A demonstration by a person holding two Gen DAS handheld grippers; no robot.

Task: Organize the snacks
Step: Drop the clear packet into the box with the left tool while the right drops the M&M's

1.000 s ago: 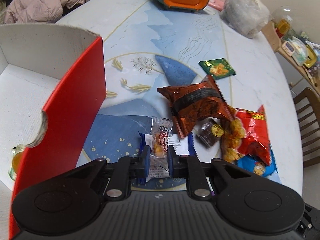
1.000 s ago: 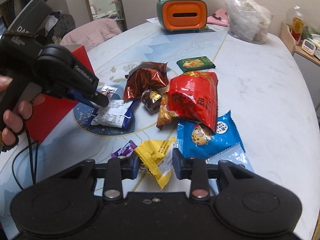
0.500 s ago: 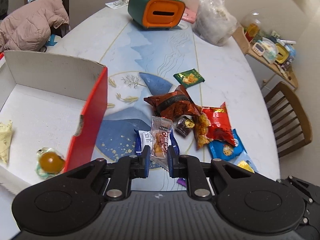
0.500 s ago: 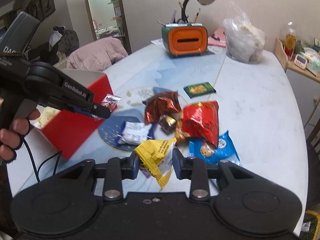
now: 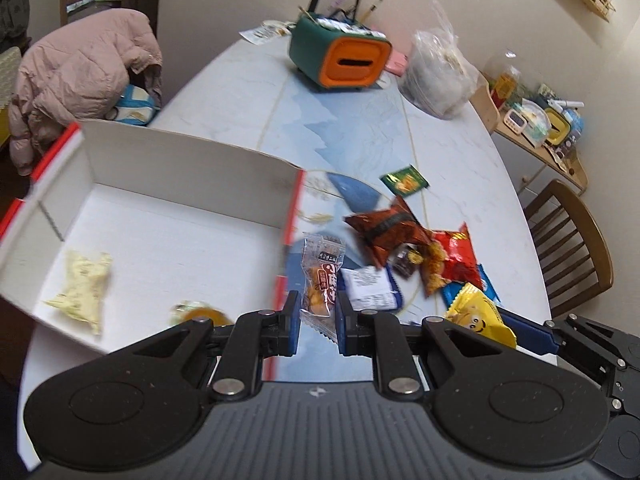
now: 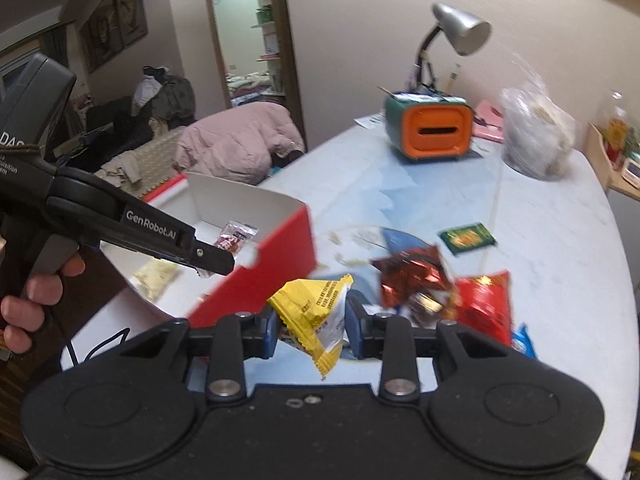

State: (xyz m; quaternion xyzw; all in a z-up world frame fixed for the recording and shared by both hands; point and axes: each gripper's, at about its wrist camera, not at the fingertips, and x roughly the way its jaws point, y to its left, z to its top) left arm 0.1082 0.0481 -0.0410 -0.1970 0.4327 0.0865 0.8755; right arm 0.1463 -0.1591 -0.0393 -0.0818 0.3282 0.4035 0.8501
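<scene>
My left gripper (image 5: pixel 318 322) is shut on a small clear snack packet (image 5: pixel 322 276) and holds it in the air at the near right wall of the red box (image 5: pixel 172 176). The box holds a pale yellow packet (image 5: pixel 82 286) and an orange jelly cup (image 5: pixel 198 312). My right gripper (image 6: pixel 310 330) is shut on a yellow snack packet (image 6: pixel 316 312), lifted above the table beside the box (image 6: pixel 276 240). Loose snacks lie on the table: a brown bag (image 5: pixel 386 230), a red bag (image 5: pixel 450 258), a white-and-blue packet (image 5: pixel 370 288) and a green packet (image 5: pixel 404 180).
An orange-and-green pen holder (image 5: pixel 340 58), a lamp (image 6: pixel 460 28) and a clear plastic bag (image 5: pixel 438 80) stand at the table's far end. A wooden chair (image 5: pixel 572 240) is on the right. A pink jacket (image 5: pixel 80 76) lies on a chair at the left.
Both grippers have risen with their packets and moved left toward the red box. The left one has gone from over the snack pile to the box's wall.
</scene>
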